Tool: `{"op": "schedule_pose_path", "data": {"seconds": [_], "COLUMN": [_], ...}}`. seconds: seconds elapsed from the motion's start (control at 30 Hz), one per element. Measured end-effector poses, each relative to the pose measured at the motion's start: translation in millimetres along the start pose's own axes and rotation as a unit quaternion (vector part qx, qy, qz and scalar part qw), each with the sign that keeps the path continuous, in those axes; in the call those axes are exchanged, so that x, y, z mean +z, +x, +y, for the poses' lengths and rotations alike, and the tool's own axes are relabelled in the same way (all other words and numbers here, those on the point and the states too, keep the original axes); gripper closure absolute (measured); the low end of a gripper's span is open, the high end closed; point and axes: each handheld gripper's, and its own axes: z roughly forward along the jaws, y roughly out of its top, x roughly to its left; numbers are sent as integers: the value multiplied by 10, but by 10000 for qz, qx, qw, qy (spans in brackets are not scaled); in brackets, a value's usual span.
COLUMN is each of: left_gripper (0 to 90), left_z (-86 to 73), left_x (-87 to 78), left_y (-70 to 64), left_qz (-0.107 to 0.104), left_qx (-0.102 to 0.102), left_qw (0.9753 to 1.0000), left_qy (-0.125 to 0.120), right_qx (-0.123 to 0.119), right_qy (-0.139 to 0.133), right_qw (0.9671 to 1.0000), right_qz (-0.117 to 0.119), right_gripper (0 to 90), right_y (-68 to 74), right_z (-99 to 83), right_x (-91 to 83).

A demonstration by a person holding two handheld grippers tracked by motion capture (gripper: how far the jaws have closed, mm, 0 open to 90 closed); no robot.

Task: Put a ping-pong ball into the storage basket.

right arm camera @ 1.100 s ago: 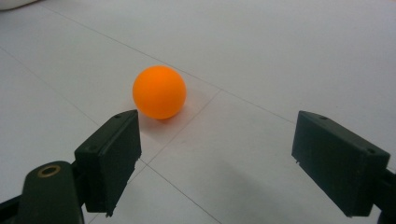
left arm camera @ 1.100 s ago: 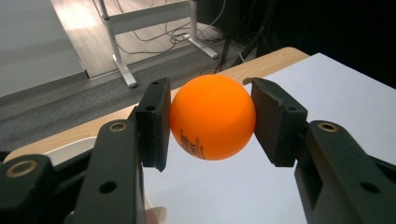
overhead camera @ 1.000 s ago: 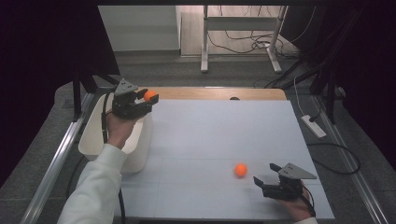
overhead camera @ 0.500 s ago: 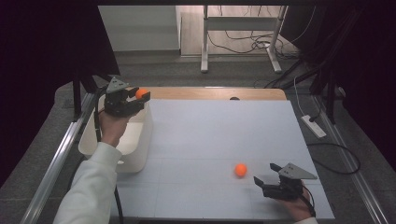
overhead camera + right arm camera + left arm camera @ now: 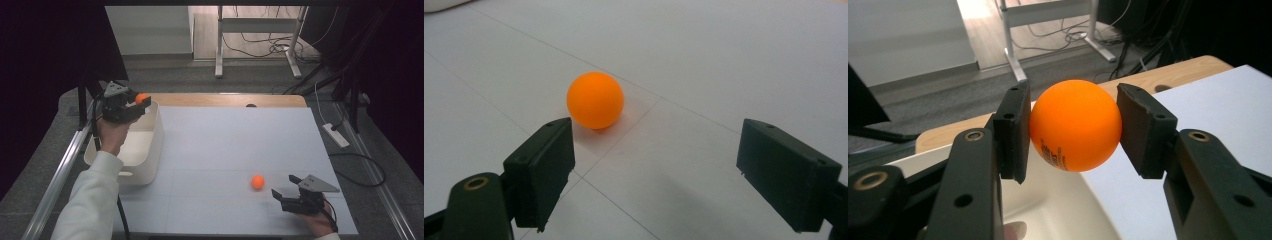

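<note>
Above the far rim of the white plastic bin [image 5: 150, 150], the left gripper [image 5: 134, 104] is held up in the person's left hand [image 5: 112, 135], with a white sleeve [image 5: 90, 200] running down to the near edge of the high view. Its fingers [image 5: 1013, 132] are closed on a glossy orange plastic ball [image 5: 1075, 125], one pad pressing each side; small black print shows on the ball's lower face (not legible). In the left gripper view the held ball sits over the bin's rim, with the bin's pale interior below it and the white counter sheet to the right.

A second orange ball [image 5: 257, 182] lies on the white counter [image 5: 235, 135], well to the right of the bin and nearer the person's edge. It rests free on the surface, touching nothing else.

Right gripper [image 5: 292, 192]: low at the counter's near right part, just beyond the second ball as measured from the bin. Its fingers [image 5: 541, 167] are spread wide and hold nothing. In the right gripper view the second ball [image 5: 595, 100] lies ahead of the fingertips, nearer the left finger, outside the gap between them and apart from both.

The bin stands at the counter's left edge; a strip of bare wood [image 5: 225, 100] runs from the bin along the counter's far side.
</note>
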Motion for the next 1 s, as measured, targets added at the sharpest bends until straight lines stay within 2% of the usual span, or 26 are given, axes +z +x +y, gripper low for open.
{"op": "schedule_pose_path", "data": {"seconds": [0.17,0.3,0.43,0.63,1.0], "left_gripper": [505,505,505,504,504], "left_z": [-16,-27,-29,-36,-98], "left_x": [11,-5,-16,-2,149], "left_y": [69,142,216,272,310], "left_qz": [85,241,322,335,363], "left_qx": [-65,-141,-177,-230,-293], "left_qw": [9999,9996,9993,9991,9981], "left_qy": [33,-19,48,155,403], "right_qx": [2,-8,4,19,44], "right_qy": [7,39,55,60,82], "right_qw": [10000,10000,10000,10000,10000], "right_qz": [-3,-10,-12,12,15], "right_gripper": [156,156,156,156,155], "right_y": [0,4,3,6,6], "right_z": [1,0,-4,-3,-5], "right_x": [4,13,15,20,25]}}
